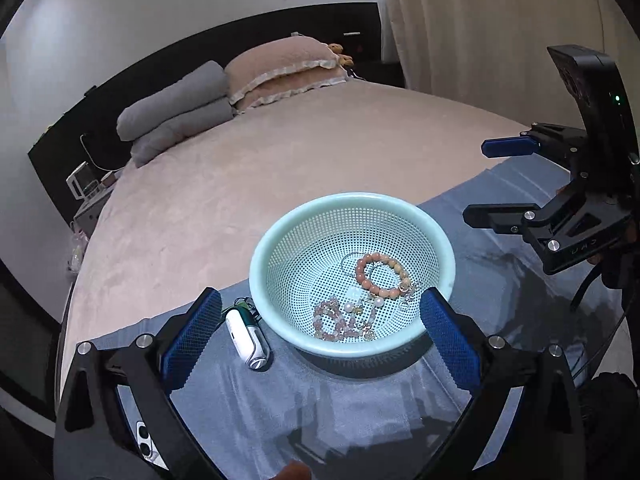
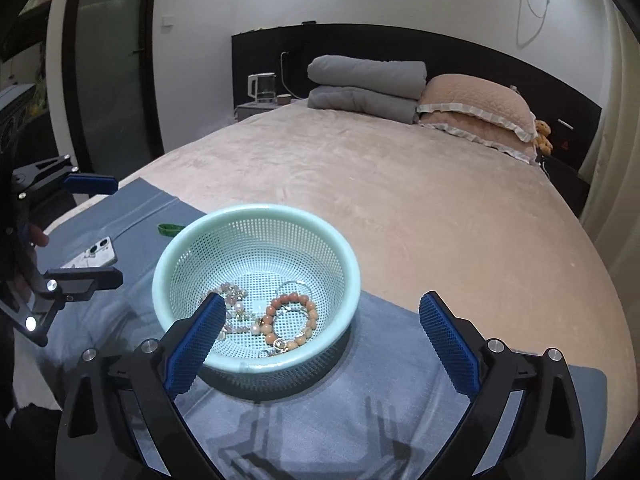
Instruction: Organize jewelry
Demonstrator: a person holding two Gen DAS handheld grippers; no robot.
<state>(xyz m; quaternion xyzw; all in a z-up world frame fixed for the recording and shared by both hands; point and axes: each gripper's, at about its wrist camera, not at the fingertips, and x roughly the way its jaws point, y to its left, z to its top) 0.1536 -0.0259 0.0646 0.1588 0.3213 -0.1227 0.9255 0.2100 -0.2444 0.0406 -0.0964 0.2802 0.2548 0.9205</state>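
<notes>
1. Left wrist view: the left gripper (image 1: 320, 334) has its blue-padded fingers (image 1: 192, 340) spread wide, grasping nothing. The mint perforated basket (image 1: 440, 240) sits on a blue-grey cloth (image 1: 360, 408) just ahead, at about 12 o'clock of the fingers. Inside lie an orange bead bracelet (image 1: 380, 276) toward 1 o'clock and a pale pink bead bracelet (image 1: 336, 320) toward 6 o'clock, with small rings and pearls between them. A white case (image 1: 248, 340) lies just beside the basket at 8 o'clock. The right gripper (image 1: 500, 184) hangs at 3 o'clock, jaws apart and empty.

2. Right wrist view: the right gripper (image 2: 320, 336) is released, nothing between its pads. The basket (image 2: 348, 256) is at 11 o'clock, its near rim behind the left-hand finger. A phone (image 2: 94, 256) lies on the cloth at 9 o'clock, near the left gripper (image 2: 100, 232), also spread open.
</notes>
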